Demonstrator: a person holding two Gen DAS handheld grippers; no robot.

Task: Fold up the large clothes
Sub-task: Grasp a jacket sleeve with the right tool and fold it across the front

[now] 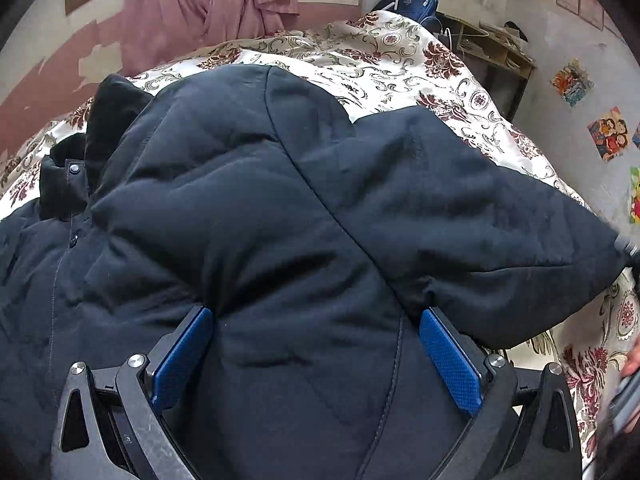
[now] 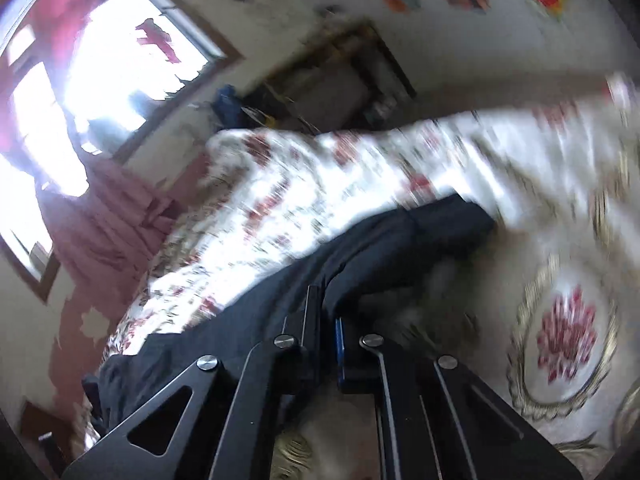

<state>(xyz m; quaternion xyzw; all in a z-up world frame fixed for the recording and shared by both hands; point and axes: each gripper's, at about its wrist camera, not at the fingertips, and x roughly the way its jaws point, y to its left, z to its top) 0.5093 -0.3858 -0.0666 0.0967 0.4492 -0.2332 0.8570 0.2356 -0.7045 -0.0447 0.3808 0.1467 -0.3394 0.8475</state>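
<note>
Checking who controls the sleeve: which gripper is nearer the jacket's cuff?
Right. The right gripper is shut on the jacket by the cuff; the left gripper straddles the jacket's body, away from it.

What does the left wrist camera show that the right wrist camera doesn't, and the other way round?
Only the left wrist view shows the left gripper, its blue pads spread wide with a bulge of the dark padded jacket between them, plus the jacket's snap-button collar.

Only the right wrist view, which is blurred, shows the right gripper, jaws closed on the jacket's edge, and a bright window.

Both show the jacket lying on the floral bedspread, the pink cloth hanging on the wall, and the colourful wall pictures.
</note>
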